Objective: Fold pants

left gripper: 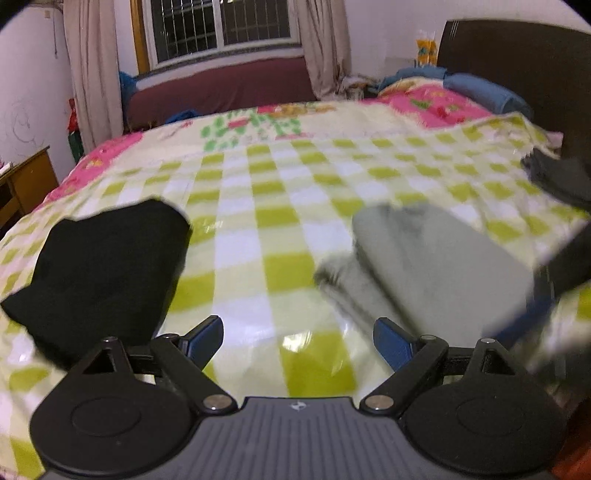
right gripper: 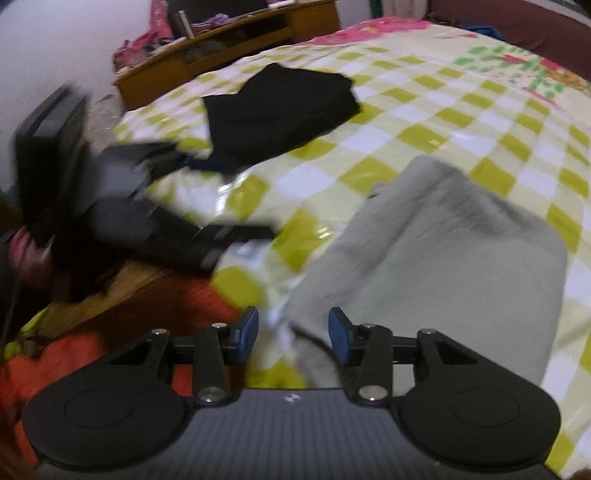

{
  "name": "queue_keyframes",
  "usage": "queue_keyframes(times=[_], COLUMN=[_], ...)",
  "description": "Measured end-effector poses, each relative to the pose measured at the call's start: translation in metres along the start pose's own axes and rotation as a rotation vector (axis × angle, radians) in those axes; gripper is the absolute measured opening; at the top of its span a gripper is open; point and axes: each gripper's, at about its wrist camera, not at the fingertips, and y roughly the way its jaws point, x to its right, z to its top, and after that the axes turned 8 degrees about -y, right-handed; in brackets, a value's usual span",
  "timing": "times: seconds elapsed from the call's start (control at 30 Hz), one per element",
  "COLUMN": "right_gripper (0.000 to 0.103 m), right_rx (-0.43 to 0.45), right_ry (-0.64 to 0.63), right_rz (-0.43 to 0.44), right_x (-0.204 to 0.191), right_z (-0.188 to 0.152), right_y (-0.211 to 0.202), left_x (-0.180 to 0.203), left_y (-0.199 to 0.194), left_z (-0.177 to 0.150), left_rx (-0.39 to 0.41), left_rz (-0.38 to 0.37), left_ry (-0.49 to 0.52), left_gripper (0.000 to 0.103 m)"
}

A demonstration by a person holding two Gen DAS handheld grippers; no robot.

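Grey pants [left gripper: 436, 266] folded, long axis diagonal on checked blanket [left gripper: 280, 206].

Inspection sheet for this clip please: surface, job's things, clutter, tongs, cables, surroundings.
Surface: bed with green-and-white checked sheet.
Job's things: grey pants, folded, lying flat; black garment, folded, apart from them.
Clutter: dark clothes at the far right edge.
Tongs: left tongs wide open, empty; right tongs open over the grey pants' edge, pads not pressing.
Cables: nothing seen.
Surroundings: barred window, curtains, dark headboard, wooden desk.
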Motion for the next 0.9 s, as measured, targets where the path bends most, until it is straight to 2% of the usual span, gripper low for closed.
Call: queue_keyframes(times=[0.1,0.27,0.4,0.43,0.5,0.53,0.63,0.77,0.8,0.9], right_gripper=[0.043,0.043,0.043,0.043,0.043,0.043,0.043,0.043,0.043,0.043], right_rx=[-0.013,-0.014,0.044,0.068,0.11,0.127,0.168,0.204,0.205,0.193], right_ry=[-0.031,-0.002,0.067,0.092,0.139,0.165,0.236,0.327,0.349,0.427], right_rz=[-0.02,-0.036,-0.101,-0.129,-0.184,-0.216,-0.309,-0.38,-0.389,-0.38], right_x=[-0.005,0.004,0.021,0.028,0.042,0.051,0.078,0.108,0.114,0.134], right_z=[-0.009,-0.022,-0.034,-0.038,-0.044,-0.047,-0.054,-0.06,-0.062,-0.065], right_y=[0.002,-0.007,-0.028,-0.035,-0.045,-0.048,-0.053,-0.052,-0.049,-0.038], left_x=[0.009,0.028,0.037,0.038,0.04,0.042,0.039,0.042,0.044,0.039], left_y=[0.011,0.052,0.077,0.077,0.08,0.082,0.096,0.101,0.099,0.086], left_z=[0.016,0.034,0.04,0.04,0.043,0.045,0.051,0.051,0.049,0.046], left_rx=[0.021,-0.036,-0.072,-0.063,-0.06,-0.069,-0.129,-0.174,-0.175,-0.16], left_rz=[-0.045,-0.159,-0.138,-0.134,-0.117,-0.107,-0.116,-0.124,-0.115,-0.112], left_ry=[0.004,-0.049,-0.122,-0.142,-0.164,-0.172,-0.238,-0.281,-0.275,-0.306], left_gripper=[0.101,0.101,0.099,0.096,0.067,0.061,0.054,0.043,0.036,0.027])
